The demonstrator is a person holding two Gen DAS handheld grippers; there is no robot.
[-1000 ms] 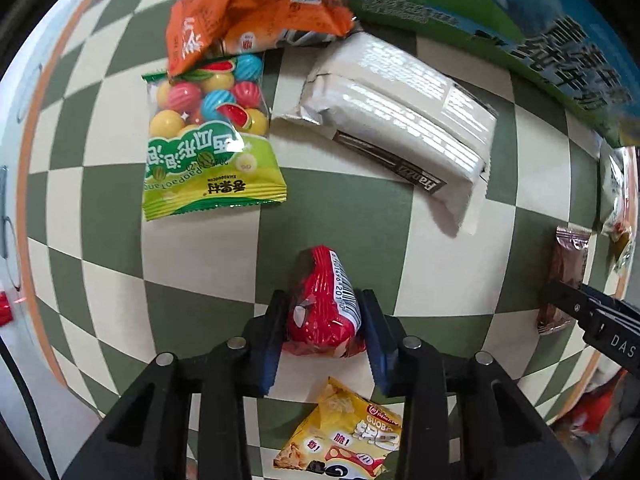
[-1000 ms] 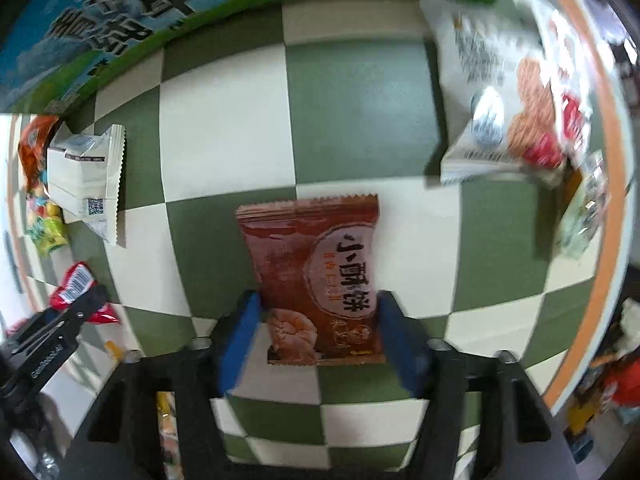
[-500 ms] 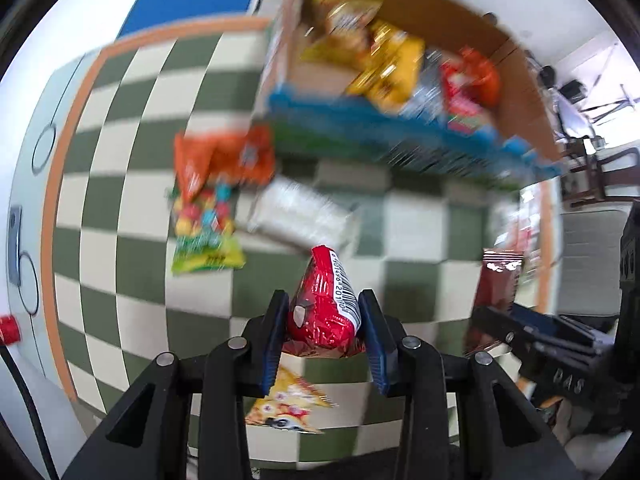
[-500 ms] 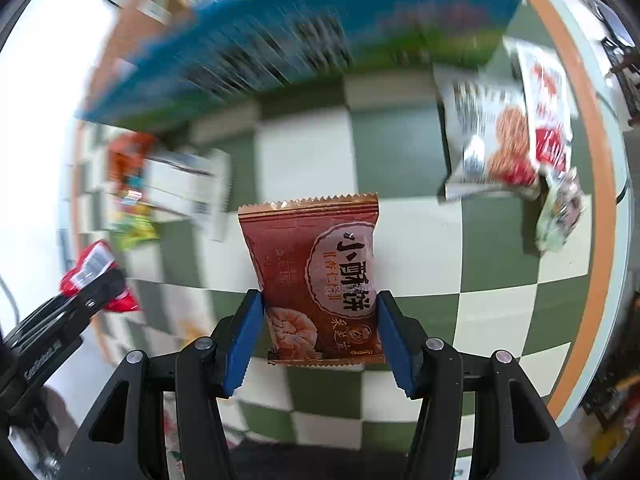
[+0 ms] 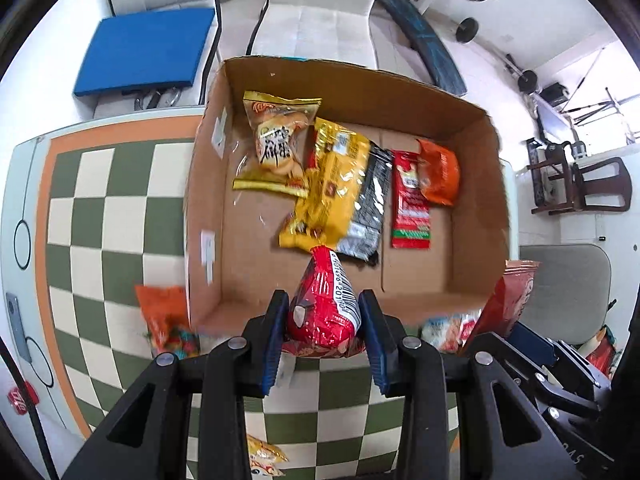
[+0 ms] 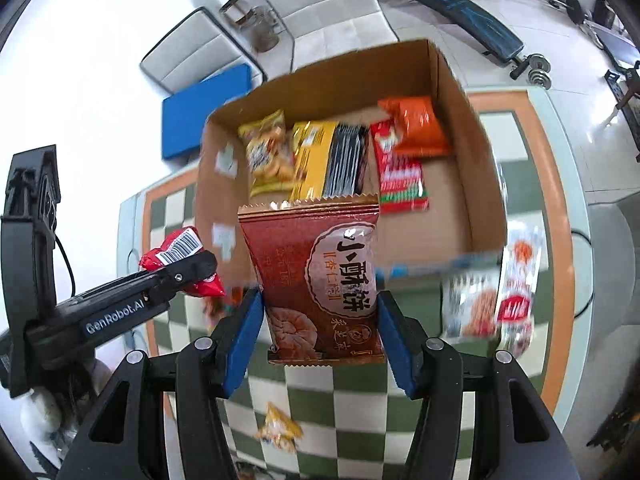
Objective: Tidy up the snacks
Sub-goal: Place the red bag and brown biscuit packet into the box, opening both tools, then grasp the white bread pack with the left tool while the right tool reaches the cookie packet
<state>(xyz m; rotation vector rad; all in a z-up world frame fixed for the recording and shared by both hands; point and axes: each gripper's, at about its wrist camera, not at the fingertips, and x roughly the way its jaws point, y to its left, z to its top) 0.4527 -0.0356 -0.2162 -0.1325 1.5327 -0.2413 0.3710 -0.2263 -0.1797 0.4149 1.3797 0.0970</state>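
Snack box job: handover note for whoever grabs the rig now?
Left gripper: shut on the red packet, held near the cardboard box front wall.
Right gripper: shut on the brown biscuit packet, also held in front of the box.
Done: five snacks in the box, among them the yellow packet and orange packet.
Left: drop both held packets in, then fetch those on the checkered mat, such as the white-and-red packets and small yellow packet.

Both wrist cameras are looking steeply down from above the desk [image 5: 112, 208], near the open box [image 5: 352, 92] [image 6: 452, 80], sharing its inside; the right view is also catching the left gripper [image 6: 188, 268].
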